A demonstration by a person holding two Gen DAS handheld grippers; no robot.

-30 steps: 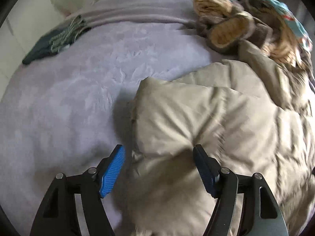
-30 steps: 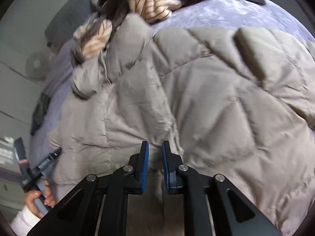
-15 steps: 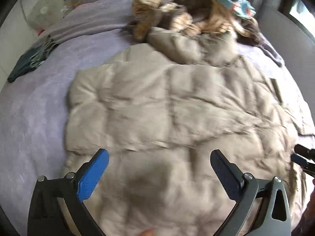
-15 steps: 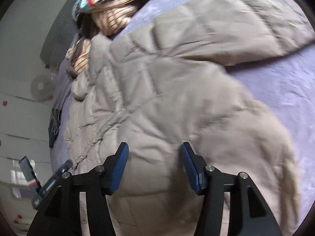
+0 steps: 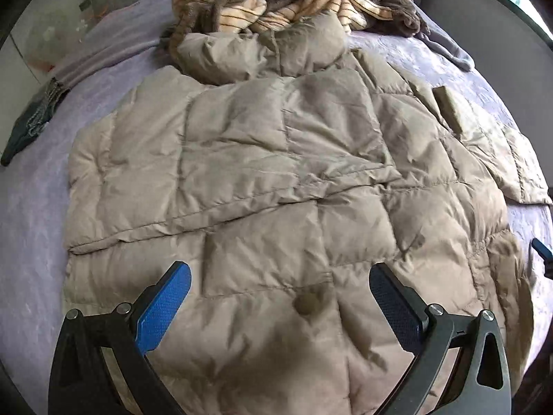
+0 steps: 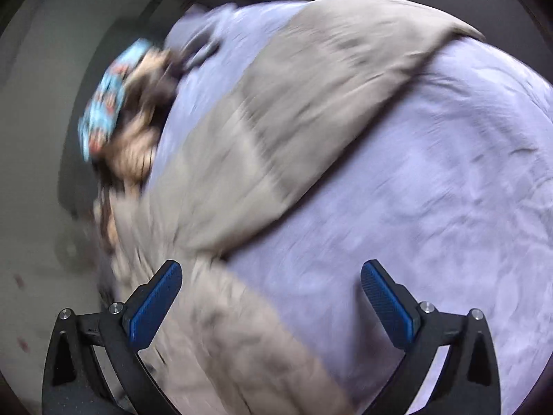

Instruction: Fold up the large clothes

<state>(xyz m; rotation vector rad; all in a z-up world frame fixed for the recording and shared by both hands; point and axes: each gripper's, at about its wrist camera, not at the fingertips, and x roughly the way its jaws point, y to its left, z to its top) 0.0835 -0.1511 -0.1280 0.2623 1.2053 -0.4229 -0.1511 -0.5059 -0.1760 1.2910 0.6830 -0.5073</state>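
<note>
A large beige quilted puffer coat (image 5: 276,173) lies spread flat on a lavender bed (image 5: 34,224). One sleeve lies folded across its body. My left gripper (image 5: 280,276) is open and empty, hovering above the coat's near hem. My right gripper (image 6: 271,273) is open and empty over the coat's right edge, where beige fabric (image 6: 276,121) meets bare sheet (image 6: 432,190). The right wrist view is blurred by motion. A tip of the right gripper (image 5: 541,250) shows at the right edge of the left wrist view.
A heap of striped, brown and blue patterned clothes (image 5: 293,3) lies at the head of the bed beyond the coat's hood, also in the right wrist view (image 6: 114,103). A dark folded garment (image 5: 31,121) lies at the bed's left edge.
My right gripper let go of the coat, opened wide and swung right toward the bare sheet. My left gripper opened wider and pulled back, so the whole coat now shows.
</note>
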